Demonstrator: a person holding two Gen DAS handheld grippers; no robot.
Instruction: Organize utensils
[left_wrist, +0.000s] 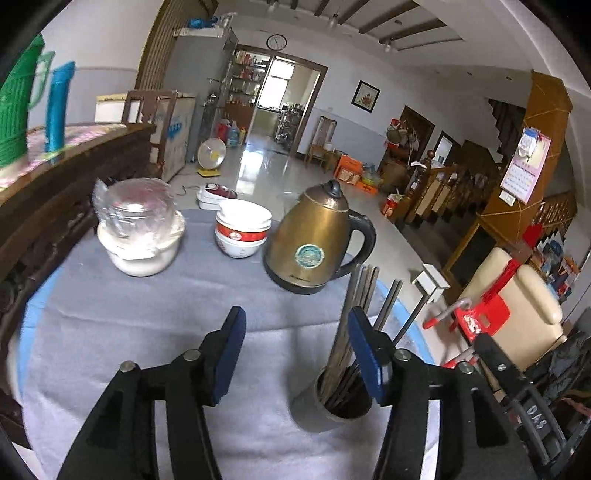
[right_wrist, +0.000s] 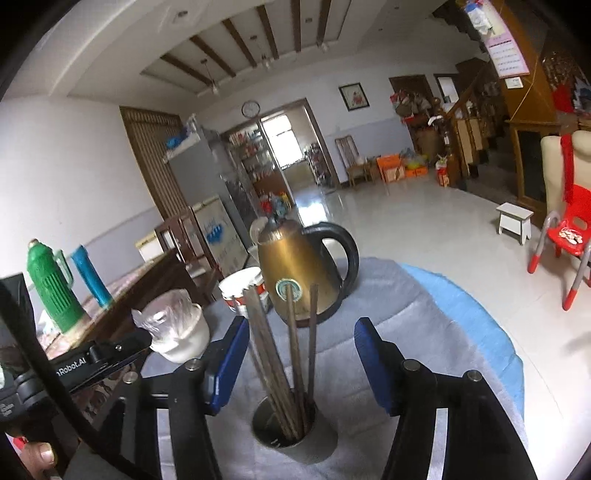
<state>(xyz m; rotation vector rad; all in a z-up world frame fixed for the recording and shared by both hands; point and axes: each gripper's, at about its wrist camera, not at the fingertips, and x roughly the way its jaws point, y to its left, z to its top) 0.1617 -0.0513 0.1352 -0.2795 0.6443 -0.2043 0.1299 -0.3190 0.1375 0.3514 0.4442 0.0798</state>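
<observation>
Both tools, left tool (left_wrist: 295, 332) and right tool (right_wrist: 301, 343), stand wide with nothing gripped. Chopsticks (right_wrist: 291, 369) stand upright in a metal cup (right_wrist: 295, 439) on the cloth-covered counter (left_wrist: 147, 295), just below the right tool. Beyond stand a brass kettle (left_wrist: 314, 240), stacked bowls (left_wrist: 242, 230) and a plastic-covered jar (left_wrist: 140, 232).

Chopstick (right_wrist: 291, 373) lower ends hidden in cup (right_wrist: 295, 443), green flask (left_wrist: 14, 103) cut off at edge
</observation>
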